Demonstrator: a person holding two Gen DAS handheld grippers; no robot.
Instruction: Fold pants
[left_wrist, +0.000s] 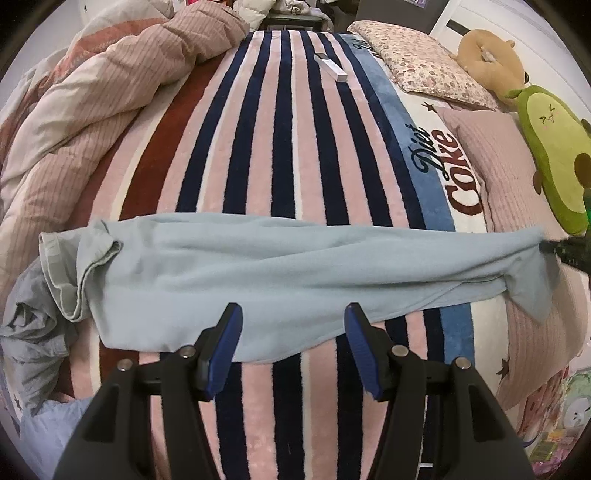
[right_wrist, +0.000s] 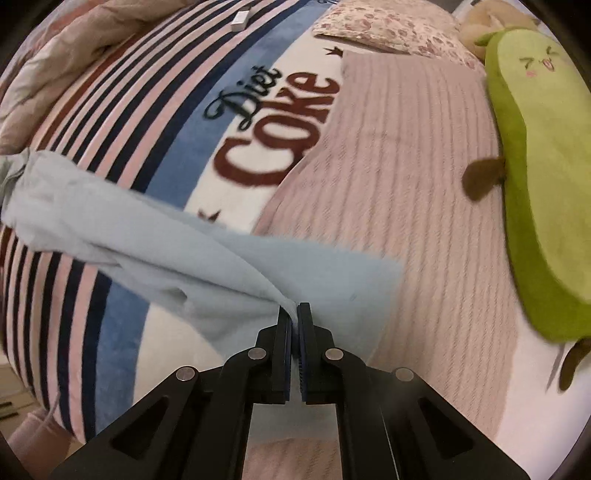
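Light blue pants (left_wrist: 258, 273) lie stretched sideways across the striped blanket, waistband (left_wrist: 62, 273) at the left, leg ends at the right. My left gripper (left_wrist: 291, 314) is open and empty, hovering just above the pants' near edge. My right gripper (right_wrist: 294, 310) is shut on the leg end of the pants (right_wrist: 207, 269) and lifts it slightly off the bed. It shows in the left wrist view at the far right (left_wrist: 554, 248), pinching the cloth's corner.
The striped "Diet Coke" blanket (left_wrist: 295, 147) covers the bed. A bunched duvet (left_wrist: 92, 92) lies at the left. Pillows (left_wrist: 424, 66), a pink cover (right_wrist: 406, 184) and an avocado plush (right_wrist: 535, 166) are at the right. A white box (left_wrist: 330, 66) lies far back. Grey clothes (left_wrist: 33, 332) lie near left.
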